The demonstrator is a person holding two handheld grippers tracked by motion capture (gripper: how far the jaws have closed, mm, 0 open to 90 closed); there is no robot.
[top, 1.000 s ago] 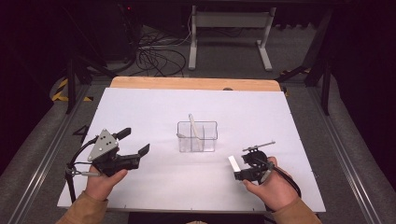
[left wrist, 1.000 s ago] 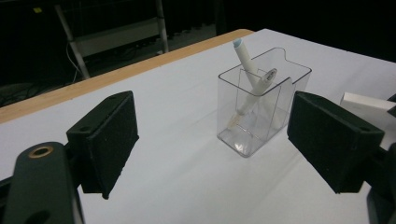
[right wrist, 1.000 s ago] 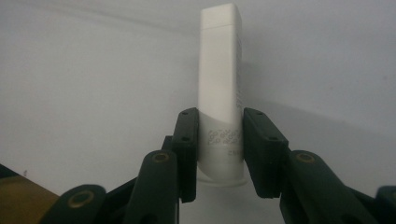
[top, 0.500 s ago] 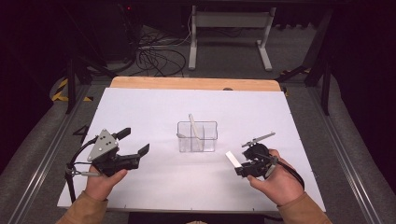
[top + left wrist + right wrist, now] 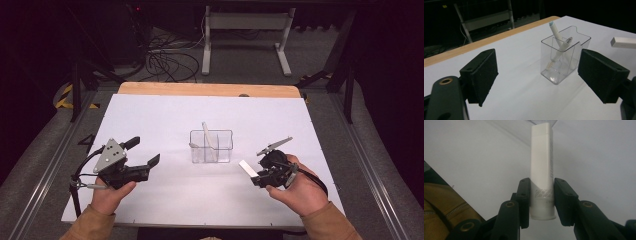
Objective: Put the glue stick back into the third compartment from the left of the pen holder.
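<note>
White tube [image 5: 541,167]: light, stiff, smooth plastic, likely slippery. Your right gripper [image 5: 541,202] clamps it near the cap end, body projecting ahead of the jaws; keep hold there. Left gripper [image 5: 539,80] wide, empty.

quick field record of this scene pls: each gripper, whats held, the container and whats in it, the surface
left gripper: open, holds nothing, jaws aimed toward the container
right gripper: shut on white tube, raised off the table
clear container: upright at mid table, divided into compartments
contents: two white pens, leaning and crossing
surface: white table with a wooden far edge
</note>
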